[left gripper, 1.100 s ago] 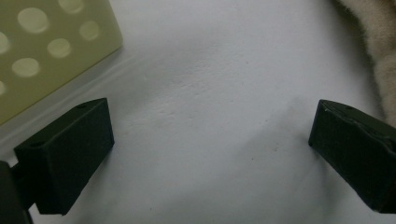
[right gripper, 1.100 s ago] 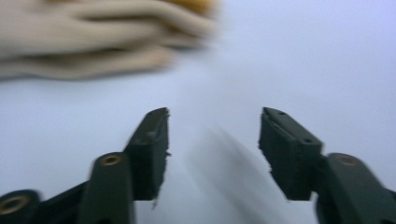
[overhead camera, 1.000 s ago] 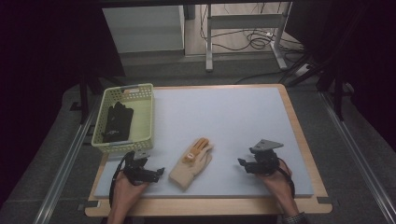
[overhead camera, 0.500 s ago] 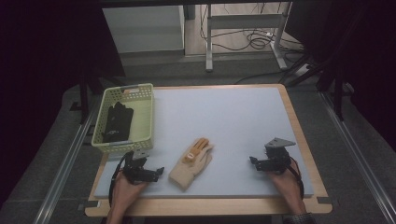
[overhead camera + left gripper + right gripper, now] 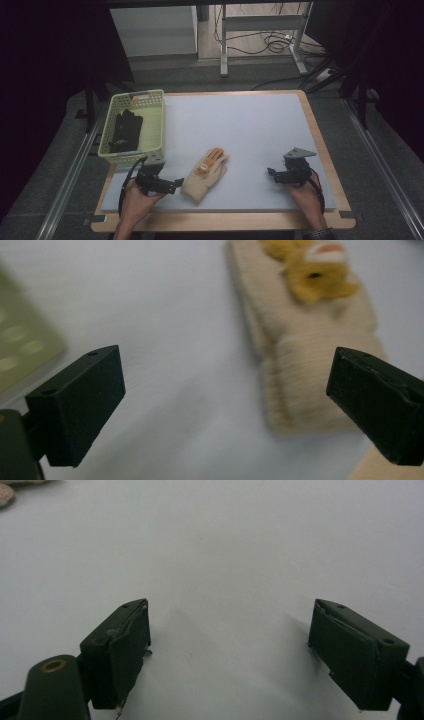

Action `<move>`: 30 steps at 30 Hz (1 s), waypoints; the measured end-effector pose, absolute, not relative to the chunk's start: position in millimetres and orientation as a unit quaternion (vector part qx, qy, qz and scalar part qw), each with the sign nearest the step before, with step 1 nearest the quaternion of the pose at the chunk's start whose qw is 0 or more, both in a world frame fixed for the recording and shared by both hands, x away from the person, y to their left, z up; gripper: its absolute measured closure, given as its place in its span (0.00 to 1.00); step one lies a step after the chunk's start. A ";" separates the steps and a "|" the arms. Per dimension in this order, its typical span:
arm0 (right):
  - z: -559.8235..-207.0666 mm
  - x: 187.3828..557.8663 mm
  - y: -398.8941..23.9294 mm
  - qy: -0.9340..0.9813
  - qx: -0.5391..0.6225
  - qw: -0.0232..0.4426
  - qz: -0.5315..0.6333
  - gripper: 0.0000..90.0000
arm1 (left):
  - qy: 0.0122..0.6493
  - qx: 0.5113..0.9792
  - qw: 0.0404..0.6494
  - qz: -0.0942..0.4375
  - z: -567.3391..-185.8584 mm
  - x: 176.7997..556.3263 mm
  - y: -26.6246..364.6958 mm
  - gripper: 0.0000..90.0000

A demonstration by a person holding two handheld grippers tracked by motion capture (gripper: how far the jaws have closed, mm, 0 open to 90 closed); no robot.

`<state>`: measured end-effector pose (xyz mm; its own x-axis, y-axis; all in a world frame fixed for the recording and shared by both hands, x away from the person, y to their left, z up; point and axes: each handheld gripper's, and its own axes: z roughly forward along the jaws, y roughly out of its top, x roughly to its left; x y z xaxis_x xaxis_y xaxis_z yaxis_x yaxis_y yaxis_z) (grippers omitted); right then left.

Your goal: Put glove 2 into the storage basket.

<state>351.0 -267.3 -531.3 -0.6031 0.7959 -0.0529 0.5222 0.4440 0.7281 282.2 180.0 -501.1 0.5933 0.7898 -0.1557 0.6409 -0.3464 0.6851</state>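
Pale blue mat [image 5: 250, 130] on table: tan glove [image 5: 205, 175] lies near front edge, left gripper [image 5: 170, 183] just beside its cuff with jaws wide, right gripper [image 5: 274, 174] well apart, wide and empty; likely approach-to-grasp, next closing on cuff toward basket [image 5: 156, 125].

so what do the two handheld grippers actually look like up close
Both are black, with two blocky rectangular jaws. The left gripper trails a black cable looping back over the hand. The right gripper carries a grey three-cornered plate on top, and a black cable runs along that wrist. A small brass-coloured ring shows beside the right gripper's jaw.
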 end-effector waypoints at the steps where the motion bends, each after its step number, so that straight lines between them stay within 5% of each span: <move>1: -531.2 351.0 -267.3 0.826 0.399 0.198 0.345 0.19 | 0.433 0.820 0.361 0.099 -499.3 283.2 170.5 0.02; 17: -531.3 351.1 -267.4 0.826 0.399 0.198 0.345 0.19 | 0.391 0.874 0.272 0.092 -526.6 304.9 86.8 0.00; 25: -531.3 351.0 -267.3 0.826 0.399 0.198 0.345 0.19 | 0.394 0.875 0.266 0.095 -524.1 297.1 90.2 0.31; 27: -531.3 351.0 -267.3 0.826 0.399 0.198 0.345 0.19 | 0.399 0.873 0.266 0.085 -520.6 299.4 93.9 0.51; 30: -531.3 351.0 -267.4 0.826 0.399 0.198 0.345 0.19 | 0.399 0.874 0.267 0.077 -519.2 300.9 96.0 0.60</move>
